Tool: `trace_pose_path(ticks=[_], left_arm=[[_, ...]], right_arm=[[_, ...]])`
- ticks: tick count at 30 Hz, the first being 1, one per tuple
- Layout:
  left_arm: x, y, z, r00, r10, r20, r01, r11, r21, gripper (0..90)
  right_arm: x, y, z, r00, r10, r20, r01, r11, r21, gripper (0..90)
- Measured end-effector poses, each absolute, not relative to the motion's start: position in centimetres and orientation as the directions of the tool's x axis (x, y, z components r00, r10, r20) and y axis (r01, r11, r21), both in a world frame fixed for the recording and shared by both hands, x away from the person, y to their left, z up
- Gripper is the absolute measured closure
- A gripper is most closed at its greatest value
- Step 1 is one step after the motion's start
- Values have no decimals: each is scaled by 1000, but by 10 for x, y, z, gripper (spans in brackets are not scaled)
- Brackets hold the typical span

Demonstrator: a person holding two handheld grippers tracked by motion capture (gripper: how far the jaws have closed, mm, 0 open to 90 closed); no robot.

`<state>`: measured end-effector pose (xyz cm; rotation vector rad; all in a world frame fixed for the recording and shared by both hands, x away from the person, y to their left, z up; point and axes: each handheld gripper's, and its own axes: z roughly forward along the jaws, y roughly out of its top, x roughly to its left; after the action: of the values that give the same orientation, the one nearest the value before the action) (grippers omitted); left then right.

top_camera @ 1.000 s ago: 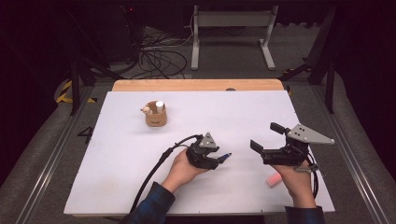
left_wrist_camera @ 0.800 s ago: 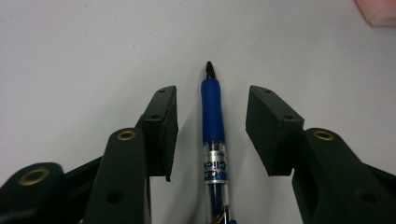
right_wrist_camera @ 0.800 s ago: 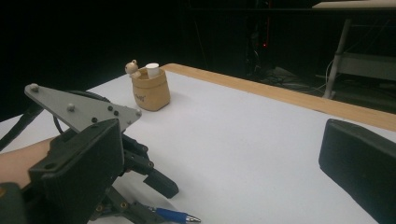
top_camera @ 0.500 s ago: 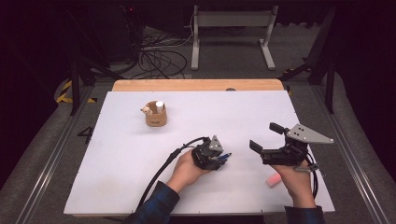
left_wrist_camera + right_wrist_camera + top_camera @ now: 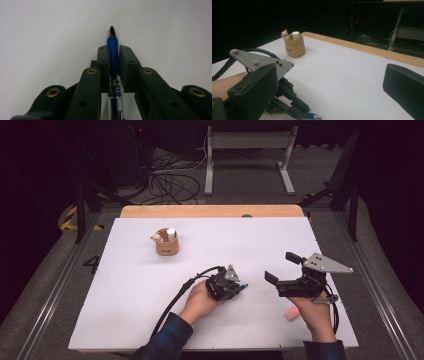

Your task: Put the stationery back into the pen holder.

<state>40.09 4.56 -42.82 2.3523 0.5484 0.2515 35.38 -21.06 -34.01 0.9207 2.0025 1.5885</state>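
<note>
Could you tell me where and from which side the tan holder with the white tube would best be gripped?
Probably across the tan holder's rounded body, below the rim, coming level from the near side: it stands upright, and the white tube and small figure crowd its top.

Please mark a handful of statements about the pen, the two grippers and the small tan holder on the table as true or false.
1. The left gripper is shut on the blue pen. True.
2. The pen's tip sticks out past the jaws. True.
3. The right gripper grips a pencil. False: its jaws stand apart with nothing between them.
4. The tan holder lies tipped over on the white table. False: it stands upright with a white cylinder in it.
5. A small pink thing lies on the table by the right hand. True.
</note>
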Motion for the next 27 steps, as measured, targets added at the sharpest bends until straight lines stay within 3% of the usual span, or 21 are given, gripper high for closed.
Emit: trace_pose_path(ticks=[16,27], left_arm=[[409,65,-379,860,504,-84,315,-393,864,801],[402,62,-361,866,496,-61,264,-351,898,800]], right_arm=[[362,-186,-362,-700,705,112,327,178,928,74],[366,-154,-382,-738,660,140,385,242,891,190]])
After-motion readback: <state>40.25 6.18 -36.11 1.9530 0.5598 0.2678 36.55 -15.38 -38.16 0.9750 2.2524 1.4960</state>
